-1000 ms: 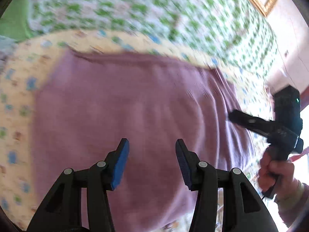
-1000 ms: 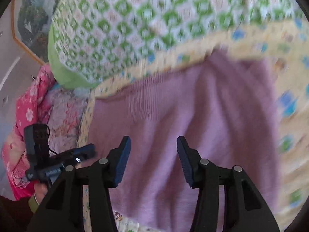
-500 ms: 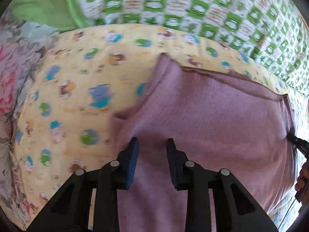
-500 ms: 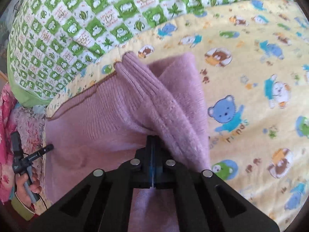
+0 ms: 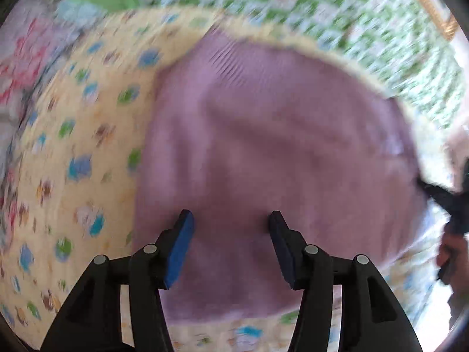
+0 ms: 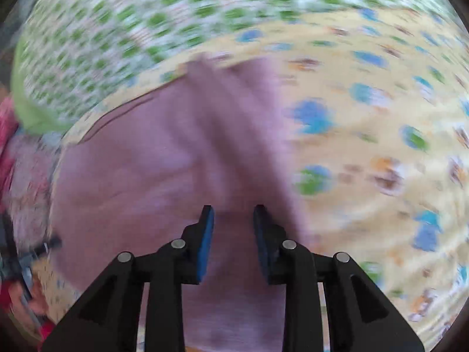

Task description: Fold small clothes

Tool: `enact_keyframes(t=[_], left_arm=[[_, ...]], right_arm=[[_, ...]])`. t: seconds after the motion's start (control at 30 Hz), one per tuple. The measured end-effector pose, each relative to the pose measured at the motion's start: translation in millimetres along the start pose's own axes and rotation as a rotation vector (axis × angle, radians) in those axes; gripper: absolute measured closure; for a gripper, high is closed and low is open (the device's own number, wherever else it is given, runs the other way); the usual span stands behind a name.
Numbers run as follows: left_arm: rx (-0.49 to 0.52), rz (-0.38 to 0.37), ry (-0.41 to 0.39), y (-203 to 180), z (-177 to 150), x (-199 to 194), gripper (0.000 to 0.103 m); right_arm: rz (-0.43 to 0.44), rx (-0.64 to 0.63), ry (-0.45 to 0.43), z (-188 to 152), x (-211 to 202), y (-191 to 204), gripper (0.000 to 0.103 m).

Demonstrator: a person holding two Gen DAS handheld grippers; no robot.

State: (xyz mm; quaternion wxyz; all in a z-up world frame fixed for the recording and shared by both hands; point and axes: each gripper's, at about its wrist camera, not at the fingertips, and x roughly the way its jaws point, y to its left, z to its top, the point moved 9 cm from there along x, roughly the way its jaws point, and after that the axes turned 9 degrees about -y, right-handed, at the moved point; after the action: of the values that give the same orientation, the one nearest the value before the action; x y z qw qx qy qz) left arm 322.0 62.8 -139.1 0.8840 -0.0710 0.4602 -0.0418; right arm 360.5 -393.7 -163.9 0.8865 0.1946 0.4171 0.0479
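Both claws released – left claw (image 5: 230, 220), right claw (image 6: 233, 214) parted over purple sweater (image 5: 278, 152)

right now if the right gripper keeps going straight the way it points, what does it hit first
Most likely the purple knit garment: the right gripper is open and aimed at its raised fold. The frame is blurred, so depth is uncertain.
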Motion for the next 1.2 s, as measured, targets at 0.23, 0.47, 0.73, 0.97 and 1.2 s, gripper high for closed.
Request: enact_keyframes(t=[0.23,0.47,0.73,0.97,1.2], left_arm=[[-0.073,0.019,-0.020,22,-18,-33,0.047],[-0.247,0.037,-0.047,49,-38,-73,0.032],[-0.324,0.024,-0.005,64,-65,-74,0.031],[-0.341,-0.007,-0.014,66,-64,-77,0.031],[-0.365,-0.043,0.003,63,-61,-68,0.031]], right_arm=[[0.068,0.042,-0.039,14,-29,39,0.063],[0.237,-0.122,0.006,-2,-21,176,0.033],[0.367,-0.320,0.024,-11,-8,324,0.032],[0.326,-0.217,0.110,-26,34,309,0.032],[0.265,-0.110,0.113,-7,42,262,0.032]])
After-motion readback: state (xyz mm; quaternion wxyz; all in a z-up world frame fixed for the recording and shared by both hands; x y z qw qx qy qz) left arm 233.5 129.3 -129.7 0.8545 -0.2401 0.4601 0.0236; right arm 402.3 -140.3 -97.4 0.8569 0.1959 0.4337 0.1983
